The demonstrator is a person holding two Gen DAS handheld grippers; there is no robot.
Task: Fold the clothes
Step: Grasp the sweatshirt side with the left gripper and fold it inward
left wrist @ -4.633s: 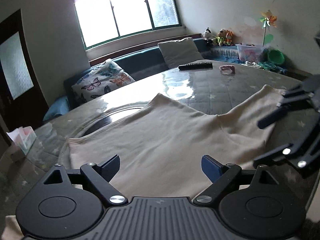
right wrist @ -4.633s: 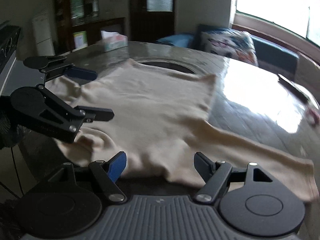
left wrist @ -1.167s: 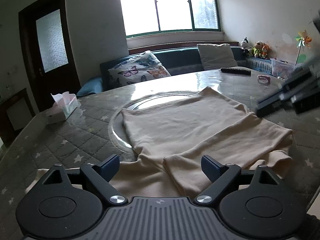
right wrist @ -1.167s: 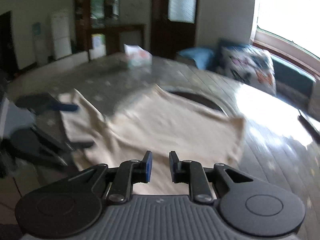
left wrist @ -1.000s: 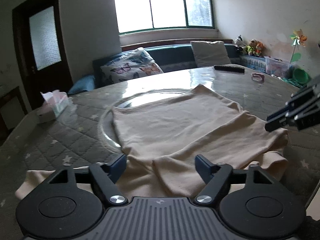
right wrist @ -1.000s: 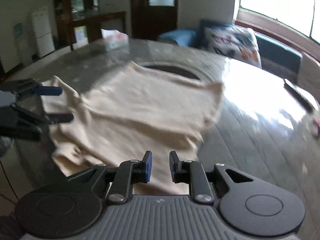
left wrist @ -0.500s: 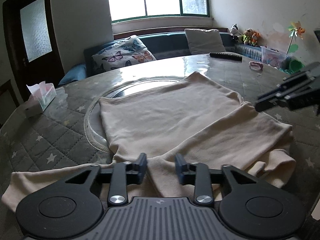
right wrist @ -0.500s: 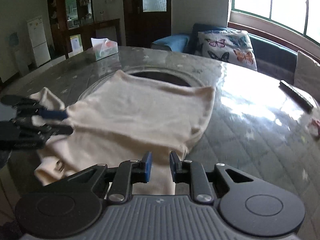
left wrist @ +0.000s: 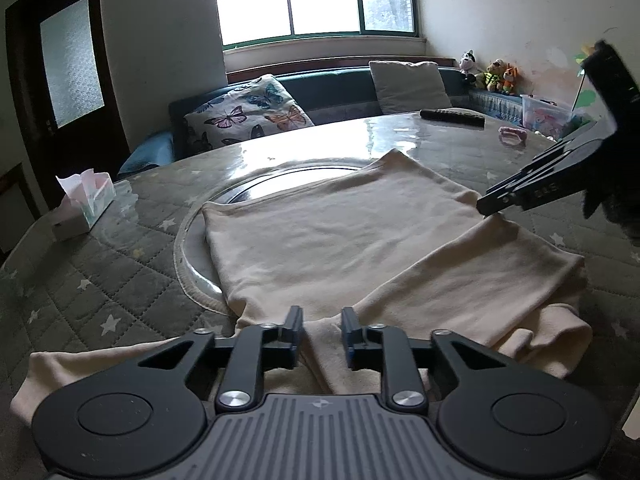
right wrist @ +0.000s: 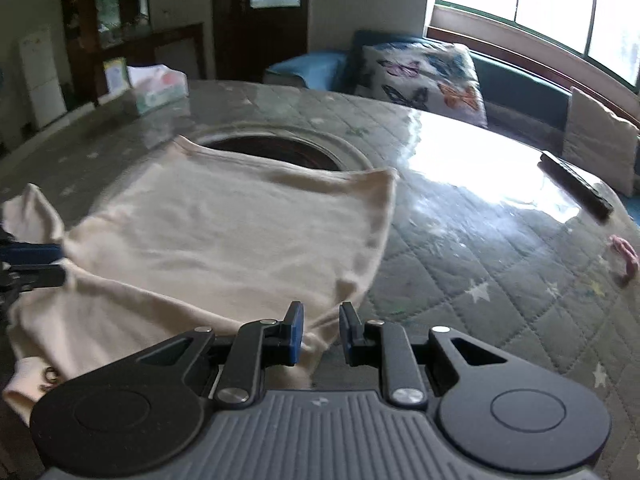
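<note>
A cream long-sleeved top (left wrist: 340, 240) lies on the round table, one sleeve folded across its near side. My left gripper (left wrist: 321, 334) sits at the garment's near edge with jaws nearly shut around a fold of the cloth. In the right wrist view the same top (right wrist: 224, 236) spreads ahead and to the left. My right gripper (right wrist: 320, 330) is nearly shut at the garment's near right edge, with cloth between its jaws. The right gripper also shows in the left wrist view (left wrist: 532, 188), and the left gripper in the right wrist view (right wrist: 36, 264) pinches the cloth.
The table (left wrist: 100, 280) has a quilted star-pattern cover and a glass turntable (left wrist: 280, 172). A tissue box (left wrist: 84, 204) stands at the left. A remote (left wrist: 452, 116) and a pink item (left wrist: 512, 134) lie at the far right. A sofa with cushions (left wrist: 248, 114) stands behind.
The left gripper's jaws have closed from wide open to nearly shut on the cloth. The right gripper has stayed nearly shut and moved along the garment's right edge.
</note>
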